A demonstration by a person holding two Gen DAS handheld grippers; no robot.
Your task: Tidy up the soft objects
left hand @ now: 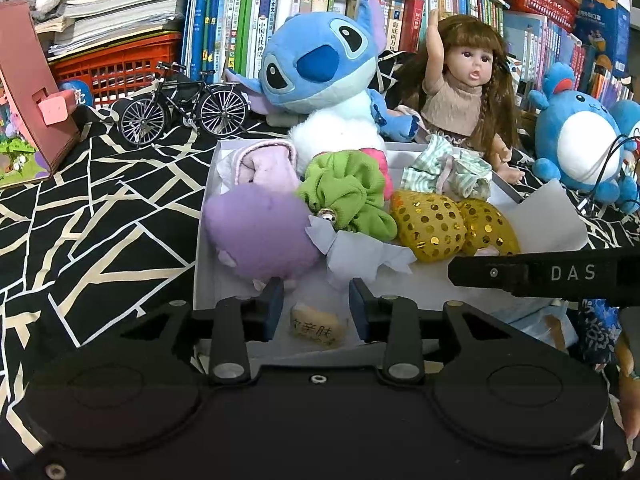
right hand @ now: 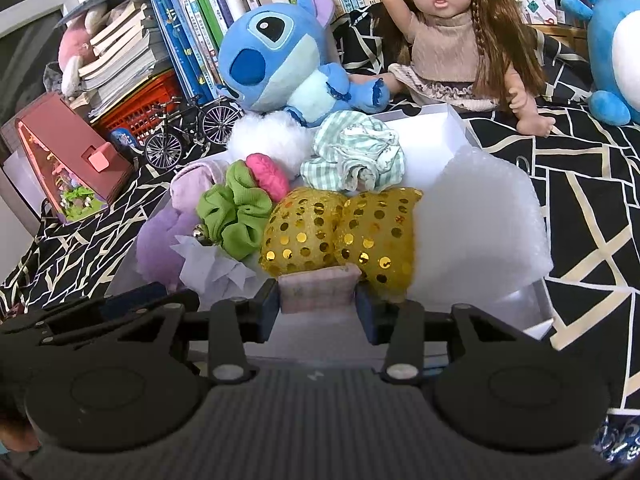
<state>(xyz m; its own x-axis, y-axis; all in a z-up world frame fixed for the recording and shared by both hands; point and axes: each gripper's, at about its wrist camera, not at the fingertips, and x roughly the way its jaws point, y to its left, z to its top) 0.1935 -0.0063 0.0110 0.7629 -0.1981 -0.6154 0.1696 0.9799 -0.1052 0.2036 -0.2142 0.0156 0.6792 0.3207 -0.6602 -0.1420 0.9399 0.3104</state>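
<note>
A white box on the black patterned cloth holds several soft things: a purple plush, a green scrunchie, a gold sequin bow, a striped cloth and crumpled tissue. My left gripper is open over the box's near part, above a small beige sponge. My right gripper is shut on a pink checked pad, held just in front of the bow. It shows as a black bar in the left wrist view.
A Stitch plush, a doll and a blue round plush sit behind the box. A model bicycle and a pink house model stand at the left. White foam sheet lies in the box's right side.
</note>
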